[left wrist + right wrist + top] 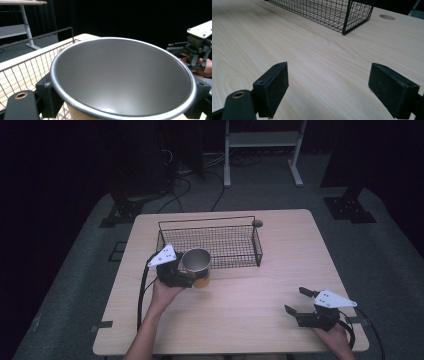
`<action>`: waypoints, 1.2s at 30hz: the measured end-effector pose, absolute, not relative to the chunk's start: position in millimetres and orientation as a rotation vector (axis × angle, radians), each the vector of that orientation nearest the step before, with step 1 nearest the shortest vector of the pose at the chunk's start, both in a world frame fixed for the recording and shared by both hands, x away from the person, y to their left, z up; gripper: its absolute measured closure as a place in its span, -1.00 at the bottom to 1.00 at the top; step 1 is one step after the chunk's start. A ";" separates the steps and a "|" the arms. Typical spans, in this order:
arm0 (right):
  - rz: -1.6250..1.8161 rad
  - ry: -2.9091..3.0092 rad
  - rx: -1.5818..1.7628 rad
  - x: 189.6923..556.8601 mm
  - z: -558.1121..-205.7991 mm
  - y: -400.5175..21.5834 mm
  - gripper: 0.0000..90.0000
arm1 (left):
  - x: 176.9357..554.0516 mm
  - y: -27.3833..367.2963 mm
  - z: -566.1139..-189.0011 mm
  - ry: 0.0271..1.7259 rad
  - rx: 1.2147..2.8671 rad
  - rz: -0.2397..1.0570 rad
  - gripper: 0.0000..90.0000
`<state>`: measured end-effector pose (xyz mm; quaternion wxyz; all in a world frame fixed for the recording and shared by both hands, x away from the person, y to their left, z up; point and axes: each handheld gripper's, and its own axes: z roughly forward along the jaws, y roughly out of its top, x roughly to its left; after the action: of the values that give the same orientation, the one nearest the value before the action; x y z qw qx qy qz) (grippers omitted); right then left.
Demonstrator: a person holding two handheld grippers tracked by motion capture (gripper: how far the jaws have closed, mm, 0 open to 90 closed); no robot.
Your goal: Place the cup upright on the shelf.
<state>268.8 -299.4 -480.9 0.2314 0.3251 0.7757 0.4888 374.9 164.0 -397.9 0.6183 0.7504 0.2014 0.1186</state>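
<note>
A yellow-sided metal cup (196,266) with a grey inside stands upright in front of the wire basket's (210,241) near left corner, held up by my left gripper (187,279), which is shut on its sides. In the left gripper view the cup's (122,77) open mouth is very close, with a black jaw on each side of it. My right gripper (295,301) rests open near the table's front right corner, and its black pads (274,87) stand wide apart over bare wood.
The black wire basket (329,11) sits at the back middle of the wooden table (250,305). A round cable hole (257,223) lies behind the basket's right end. A white desk frame (262,150) and cables stand on the floor beyond.
</note>
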 end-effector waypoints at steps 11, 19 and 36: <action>1.339 2.134 0.882 268.6 -481.0 -298.8 -0.66 | 403.1 164.8 -382.2 0.486 1.703 0.265 -0.73; 1.340 2.135 0.882 268.7 -481.0 -298.7 -0.66 | 423.6 164.2 -372.3 0.503 1.692 0.270 -0.73; 1.340 2.135 0.878 268.8 -481.0 -298.7 -0.66 | 458.8 160.7 -360.2 0.542 1.687 0.249 -0.73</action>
<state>268.8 -298.7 -481.0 0.2340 0.3197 0.7777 0.4881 458.8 160.7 -360.2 0.6259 0.7352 0.2363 0.1085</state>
